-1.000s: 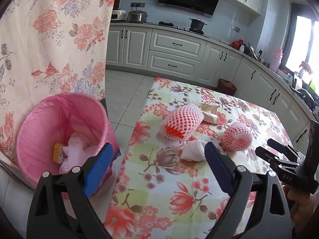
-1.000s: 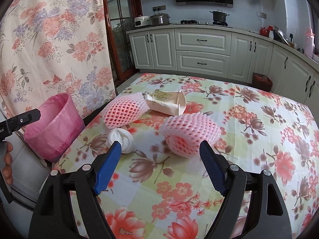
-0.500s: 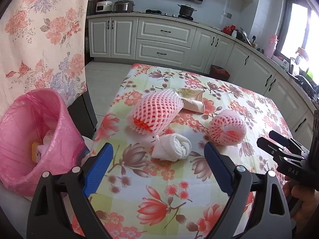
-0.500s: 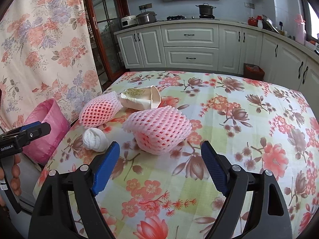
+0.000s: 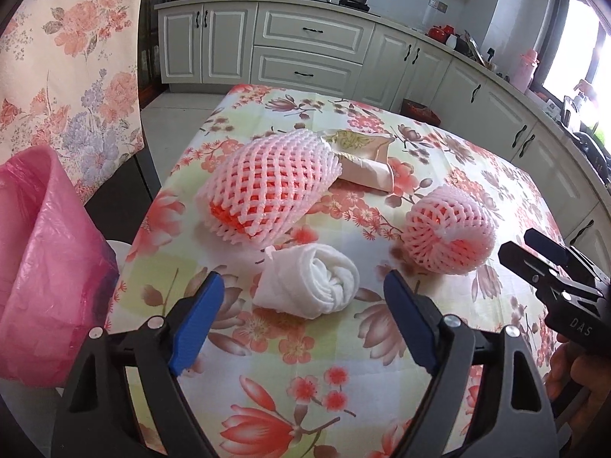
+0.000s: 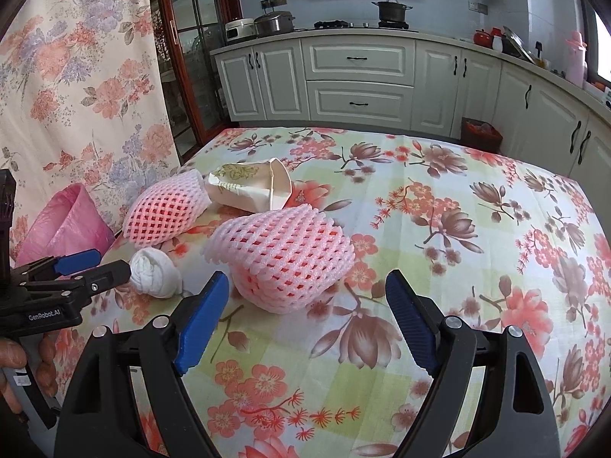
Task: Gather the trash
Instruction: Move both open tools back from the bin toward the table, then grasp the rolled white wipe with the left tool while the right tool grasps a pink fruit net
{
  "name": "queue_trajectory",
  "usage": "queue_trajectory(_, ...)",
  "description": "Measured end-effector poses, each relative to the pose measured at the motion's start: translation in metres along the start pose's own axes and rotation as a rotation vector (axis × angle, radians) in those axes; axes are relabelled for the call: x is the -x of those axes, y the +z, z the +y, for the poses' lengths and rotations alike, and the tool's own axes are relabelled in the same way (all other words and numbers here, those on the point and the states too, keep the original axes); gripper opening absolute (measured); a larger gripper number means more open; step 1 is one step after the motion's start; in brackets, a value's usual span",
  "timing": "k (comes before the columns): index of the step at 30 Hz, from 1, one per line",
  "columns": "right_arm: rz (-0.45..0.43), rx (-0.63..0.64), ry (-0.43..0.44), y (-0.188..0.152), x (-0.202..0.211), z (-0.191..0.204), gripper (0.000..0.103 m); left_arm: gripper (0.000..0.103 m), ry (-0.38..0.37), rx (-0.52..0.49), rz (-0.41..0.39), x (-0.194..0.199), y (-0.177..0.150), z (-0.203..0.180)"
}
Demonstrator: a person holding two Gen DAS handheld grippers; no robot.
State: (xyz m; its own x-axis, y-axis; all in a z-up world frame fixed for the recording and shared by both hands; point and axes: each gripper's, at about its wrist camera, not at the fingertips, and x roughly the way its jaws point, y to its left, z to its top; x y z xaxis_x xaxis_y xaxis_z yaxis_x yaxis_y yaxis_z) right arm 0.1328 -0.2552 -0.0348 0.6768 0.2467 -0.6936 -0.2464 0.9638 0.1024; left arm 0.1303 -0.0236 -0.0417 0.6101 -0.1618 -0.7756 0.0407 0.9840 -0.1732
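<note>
On the floral tablecloth (image 5: 305, 400) lie a crumpled white tissue (image 5: 309, 282), two pink foam fruit nets (image 5: 267, 187) (image 5: 446, 229) and a crushed paper cup (image 5: 362, 160). My left gripper (image 5: 301, 320) is open and empty, with the tissue just ahead between its blue fingertips. My right gripper (image 6: 305, 313) is open and empty, just short of the nearer foam net (image 6: 282, 255). In the right wrist view the tissue (image 6: 156, 273), far net (image 6: 168, 210) and cup (image 6: 252, 187) also show. The pink-lined trash bin (image 5: 42, 267) stands left of the table.
A floral curtain (image 5: 65, 57) hangs at the left behind the bin. Kitchen cabinets (image 6: 359, 80) run along the back and right. A small red bin (image 6: 481, 133) sits on the floor beyond the table. The left gripper shows in the right wrist view (image 6: 95, 267).
My left gripper has swung right from over the bin toward the table and closed in on the tissue. My right gripper has moved closer to the nearer foam net. Both stay open.
</note>
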Motion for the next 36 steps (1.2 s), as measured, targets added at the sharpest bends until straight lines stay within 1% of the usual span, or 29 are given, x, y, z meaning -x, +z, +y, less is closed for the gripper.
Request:
queue_trajectory(1,0.002,0.004,-0.002,0.001,-0.002,0.001,0.08,0.078,0.002,0.001,0.007,-0.005,0.001,0.0)
queue_trajectory(5,0.012,0.01,-0.001,0.005,-0.012,0.003,0.081,0.073,0.003,-0.002,0.032,-0.021,0.004,-0.001)
queue_trajectory(8,0.019,0.017,0.002,0.006,-0.019,0.004,0.081,0.065,0.006,-0.011,0.049,-0.031,0.005,-0.002)
queue_trajectory(11,0.029,0.018,0.003,0.008,-0.026,0.005,0.081,0.053,0.001,-0.022,0.063,-0.037,0.005,-0.003)
queue_trajectory(13,0.034,0.022,0.003,0.008,-0.031,0.006,0.081,0.039,-0.008,-0.027,0.061,-0.039,0.005,-0.003)
queue_trajectory(14,0.036,0.025,0.003,0.009,-0.033,0.006,0.081,0.036,-0.013,-0.035,0.061,-0.039,0.005,-0.004)
queue_trajectory(18,0.042,0.026,0.004,0.011,-0.041,0.006,0.081,0.029,-0.017,-0.064,0.056,-0.037,0.005,-0.009)
queue_trajectory(24,0.058,0.039,0.004,0.012,-0.051,0.007,0.08,0.026,-0.035,-0.074,0.049,-0.031,0.004,-0.013)
queue_trajectory(26,0.066,0.043,0.002,0.012,-0.054,0.008,0.074,0.025,-0.043,-0.08,0.043,-0.028,0.003,-0.015)
queue_trajectory(28,0.076,0.046,0.006,0.011,-0.058,0.008,0.065,0.025,-0.049,-0.087,0.038,-0.024,0.002,-0.016)
queue_trajectory(30,0.081,0.044,0.016,0.01,-0.059,0.008,0.061,0.025,-0.054,-0.09,0.031,-0.019,0.002,-0.018)
queue_trajectory(32,0.082,0.042,0.022,0.01,-0.06,0.009,0.055,0.025,-0.055,-0.09,0.025,-0.016,0.002,-0.018)
queue_trajectory(34,0.079,0.044,0.024,0.01,-0.058,0.01,0.042,0.025,-0.056,-0.091,0.018,-0.012,0.001,-0.018)
queue_trajectory(36,0.073,0.05,0.022,0.01,-0.056,0.012,0.036,0.025,-0.057,-0.09,0.01,-0.008,0.001,-0.019)
